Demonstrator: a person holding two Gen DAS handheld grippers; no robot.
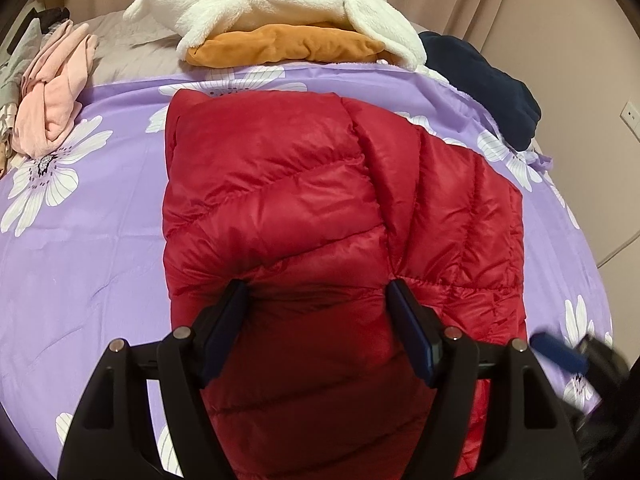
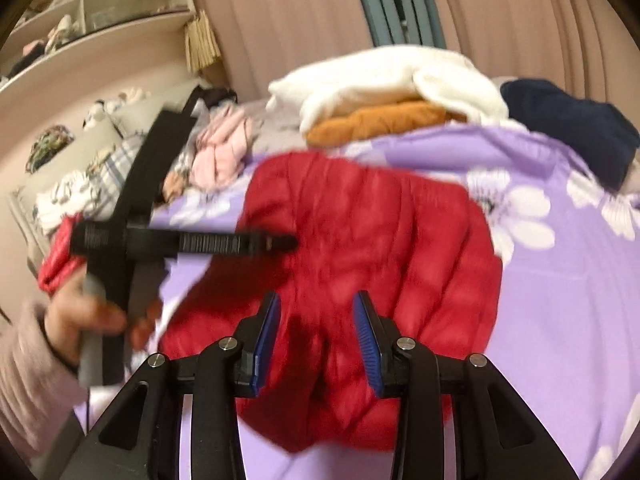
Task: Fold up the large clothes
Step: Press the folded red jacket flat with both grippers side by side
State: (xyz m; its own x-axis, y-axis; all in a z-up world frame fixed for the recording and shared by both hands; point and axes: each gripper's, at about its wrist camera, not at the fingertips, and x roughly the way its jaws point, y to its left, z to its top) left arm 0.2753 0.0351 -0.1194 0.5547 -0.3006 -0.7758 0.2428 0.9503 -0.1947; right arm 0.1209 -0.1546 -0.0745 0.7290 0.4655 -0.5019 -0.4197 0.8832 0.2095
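Lying folded on the purple flowered bedspread [image 1: 100,248], the red puffer jacket [image 1: 304,200] fills the middle of both views. The left gripper [image 1: 320,292] stands spread wide, fingertips pressing into the jacket's near part — nothing pinched. The right gripper [image 2: 317,308] hovers above the jacket, jaws parted and empty — this view is blurred.

I'm working in a home bedroom: a bed [image 1: 100,280] under a purple flowered sheet, folded clothes [image 1: 280,20] piled at its far edge, curtains [image 2: 300,20] behind it, cluttered shelves [image 2: 80,32] to its left.
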